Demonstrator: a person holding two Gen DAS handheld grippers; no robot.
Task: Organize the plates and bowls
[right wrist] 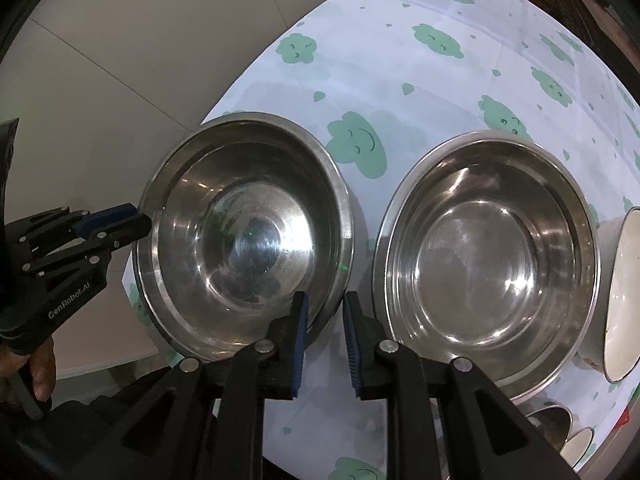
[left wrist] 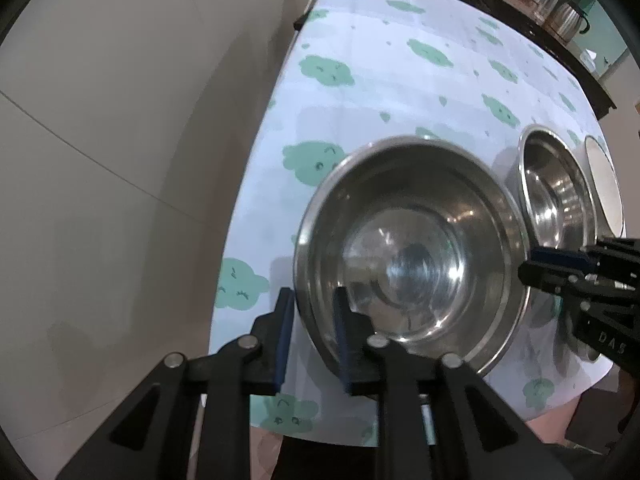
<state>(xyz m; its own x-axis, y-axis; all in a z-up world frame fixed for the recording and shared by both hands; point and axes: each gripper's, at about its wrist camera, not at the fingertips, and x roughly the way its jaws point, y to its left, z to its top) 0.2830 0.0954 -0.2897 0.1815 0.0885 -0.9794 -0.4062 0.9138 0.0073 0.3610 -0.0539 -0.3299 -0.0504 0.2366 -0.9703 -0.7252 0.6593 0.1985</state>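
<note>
A steel bowl (left wrist: 412,252) (right wrist: 244,236) sits near the table's front left corner. My left gripper (left wrist: 312,336) (right wrist: 136,222) straddles its left rim, one finger outside and one inside, with a gap to the rim. My right gripper (right wrist: 324,336) (left wrist: 532,264) straddles the same bowl's right rim, jaws apart. A second steel bowl (right wrist: 486,256) (left wrist: 556,192) stands just right of it. A white enamel dish (right wrist: 622,296) (left wrist: 602,184) stands further right, partly cut off.
The table carries a white cloth with green clouds (left wrist: 400,80) (right wrist: 440,80). More dishes (right wrist: 568,436) show at the lower right. A kettle and clutter (left wrist: 568,20) stand on a dark counter behind. Pale floor tiles (left wrist: 100,160) lie to the left.
</note>
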